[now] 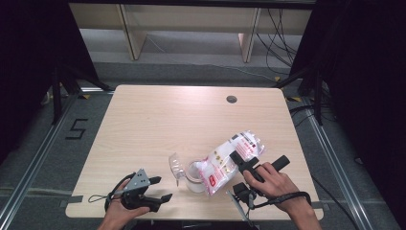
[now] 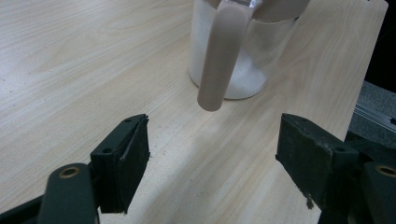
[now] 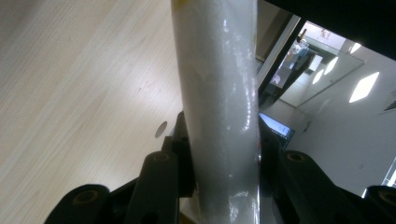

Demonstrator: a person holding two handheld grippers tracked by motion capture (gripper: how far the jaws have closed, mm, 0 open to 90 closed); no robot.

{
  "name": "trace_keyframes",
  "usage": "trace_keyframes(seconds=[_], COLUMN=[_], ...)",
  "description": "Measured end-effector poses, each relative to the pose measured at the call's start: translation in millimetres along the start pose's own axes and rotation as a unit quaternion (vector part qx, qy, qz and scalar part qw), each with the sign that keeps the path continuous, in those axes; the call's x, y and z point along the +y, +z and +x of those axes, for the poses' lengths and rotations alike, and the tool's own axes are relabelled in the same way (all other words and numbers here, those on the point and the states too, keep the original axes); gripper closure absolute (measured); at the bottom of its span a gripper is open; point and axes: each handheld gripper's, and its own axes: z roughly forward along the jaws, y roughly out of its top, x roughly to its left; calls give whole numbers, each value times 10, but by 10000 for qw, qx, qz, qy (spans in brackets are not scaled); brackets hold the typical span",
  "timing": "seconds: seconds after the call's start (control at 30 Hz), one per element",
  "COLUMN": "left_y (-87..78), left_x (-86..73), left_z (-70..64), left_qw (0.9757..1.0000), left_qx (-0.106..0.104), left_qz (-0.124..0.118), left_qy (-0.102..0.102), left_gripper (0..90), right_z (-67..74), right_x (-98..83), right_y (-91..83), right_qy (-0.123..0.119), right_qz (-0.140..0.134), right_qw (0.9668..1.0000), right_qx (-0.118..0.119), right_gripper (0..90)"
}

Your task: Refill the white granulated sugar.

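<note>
A soft, shiny plastic bag [image 1: 229, 160] full of white powder lies tilted in the lower right of the high view. It is white with red print and looks puffy and crinkly. Its lower end hangs over the mouth of a round, clear jar [image 1: 195, 177], near the bottom middle of that view. The jar has white powder inside. A clear lid [image 1: 175, 166] stands open at the jar's left side. In the left gripper view the jar [image 2: 243, 60] sits at the top middle, smooth and see-through, and a pale, rounded strip hangs down in front of it.

The table [image 1: 158, 124] is light wood with thin grain lines and rounded corners. A small dark round hole [image 1: 231, 99] sits near its far edge. The floor around it is grey, with metal rails at the sides. Black curtains fill the left and right sides of the high view, and pale wooden legs stand at the top.

The right gripper [image 1: 243, 162] is black and hard. A hand [image 1: 274, 184] holds it from the lower right, and it points up and left. In the right gripper view its jaws squeeze the bag [image 3: 219, 107] from both sides, and the bag runs up the middle like a fat white tube.

The left gripper [image 1: 160, 188] rests low in the lower left of the high view, held by the other hand [image 1: 125, 207]. Its jaws stand wide apart with nothing between them, pointing toward the jar.
</note>
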Motion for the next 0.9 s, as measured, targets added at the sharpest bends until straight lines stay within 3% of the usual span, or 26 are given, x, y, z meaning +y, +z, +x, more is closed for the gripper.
trace_keyframes(seconds=[0.9], left_y=[4], left_x=[-1], left_z=[5], left_qw=[10000], left_qx=[-40], left_qz=[-15], left_qy=[-4], left_gripper=[249], right_z=[12], right_x=[3], right_y=[-4], right_qy=[-10], right_qz=[25], right_qw=[10000], right_qx=[57], right_gripper=[735])
